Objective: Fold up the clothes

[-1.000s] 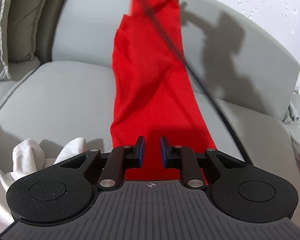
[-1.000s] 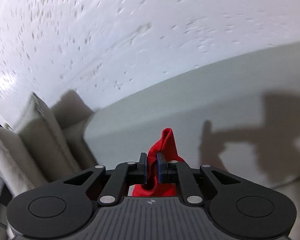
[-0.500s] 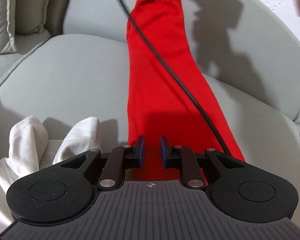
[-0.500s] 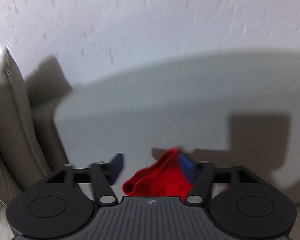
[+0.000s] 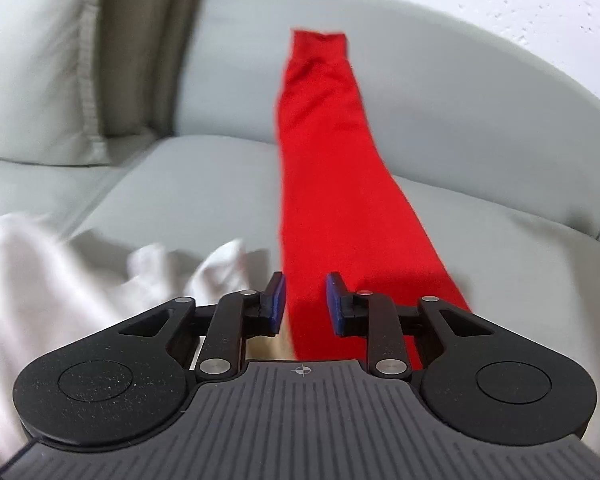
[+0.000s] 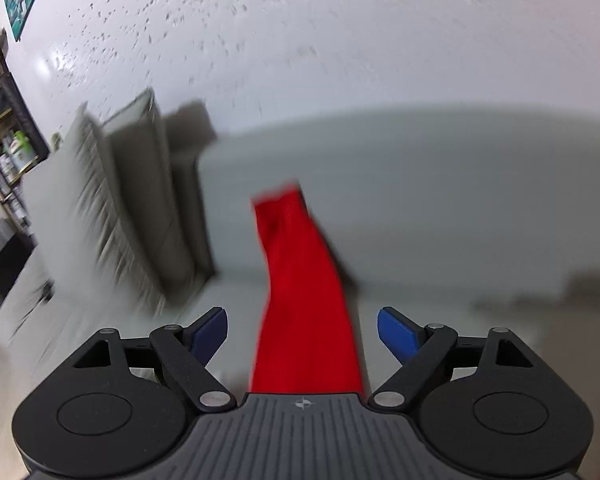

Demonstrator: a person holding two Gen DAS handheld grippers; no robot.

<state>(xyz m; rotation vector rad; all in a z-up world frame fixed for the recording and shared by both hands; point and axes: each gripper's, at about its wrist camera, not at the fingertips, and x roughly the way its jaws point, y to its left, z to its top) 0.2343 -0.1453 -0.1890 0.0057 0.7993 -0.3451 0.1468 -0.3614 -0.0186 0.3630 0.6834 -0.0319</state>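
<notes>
Across the middle of both views, I see the red garment (image 5: pixel 332 184) laid out as a long narrow strip, running from the sofa seat (image 5: pixel 188 208) up onto the backrest (image 6: pixel 440 200); I judge it was stretched flat there so it can be folded end to end. My right hand-held gripper (image 6: pixel 302 332) has just been opening and now stands wide, released, with the strip passing between the pads untouched. My left hand-held gripper (image 5: pixel 302 300) has also just been opening; it is partly open above the near end, gripping nothing. White laundry (image 5: pixel 40 280) sits at lower left.
</notes>
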